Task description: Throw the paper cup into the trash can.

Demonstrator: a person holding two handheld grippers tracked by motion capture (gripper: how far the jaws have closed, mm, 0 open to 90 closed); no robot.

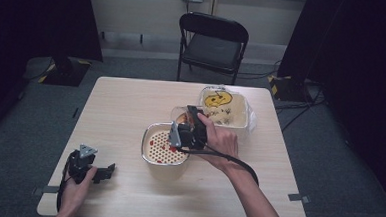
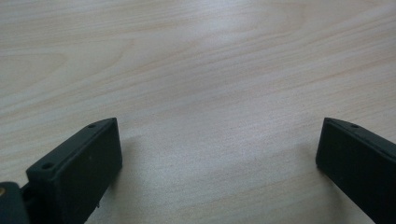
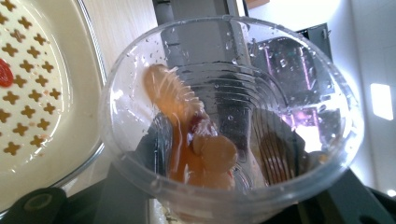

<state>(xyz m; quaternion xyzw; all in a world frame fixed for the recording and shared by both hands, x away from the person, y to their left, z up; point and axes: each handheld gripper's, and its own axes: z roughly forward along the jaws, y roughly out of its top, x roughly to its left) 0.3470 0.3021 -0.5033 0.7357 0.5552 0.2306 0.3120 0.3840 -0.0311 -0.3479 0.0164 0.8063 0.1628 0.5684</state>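
My right gripper [image 1: 187, 126] is shut on a clear plastic cup [image 1: 180, 116], held tipped on its side just past the far rim of a cream strainer bowl [image 1: 152, 136] at mid-table. In the right gripper view the cup [image 3: 233, 121] shows its wet open mouth, with orange food pieces [image 3: 205, 154] lying inside it. The strainer's perforated insert [image 3: 28, 84] has a red bit on it. My left gripper [image 1: 108, 170] rests on the table near the front left corner. Its jaws stand wide apart over bare wood [image 2: 219, 116], so the left gripper [image 2: 219, 168] is open with nothing between them.
A cream tub [image 1: 240, 122] with a yellow mark inside stands behind and to the right of the strainer. A black folding chair [image 1: 212, 44] stands beyond the table's far edge. The wooden tabletop [image 1: 121, 109] spreads bare on the left side.
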